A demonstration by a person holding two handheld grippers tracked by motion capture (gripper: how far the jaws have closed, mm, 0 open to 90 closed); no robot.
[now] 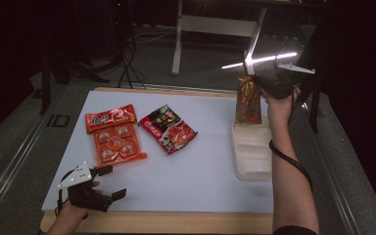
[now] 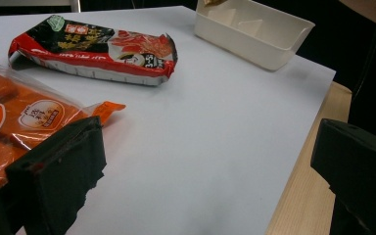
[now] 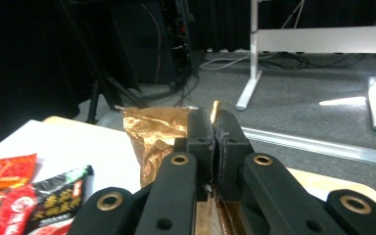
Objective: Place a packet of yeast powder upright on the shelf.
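Right gripper (image 1: 260, 81) is held up over the far right part of the table (image 1: 205, 181), jaws clamped tight on the top edge of a gold-brown foil snack bag (image 1: 248, 100). In the right gripper view the two black jaws meet with the crinkled foil top (image 3: 152, 128) pinched between them. The bag hangs upright, its bottom end at or inside the far compartment of the white divided tray (image 1: 252, 169); whether it touches the tray floor, cannot tell.

The tray sits along the right edge of the table's white sheet, long side running front to back, its nearer compartments bare.

Left gripper (image 1: 108, 182) rests at the front left corner of the table, jaws spread wide with nothing between them. In the left gripper view the jaws frame bare white sheet, one jaw just in front of the orange pack's corner.

Orange pack of individually wrapped round snacks (image 1: 114, 134) lies flat on the left part of the sheet, just beyond the left gripper. Beside it, toward the centre, a red-and-black snack packet (image 1: 168, 129) lies flat and angled, near the orange pack but apart from it. Both are well apart from the tray.
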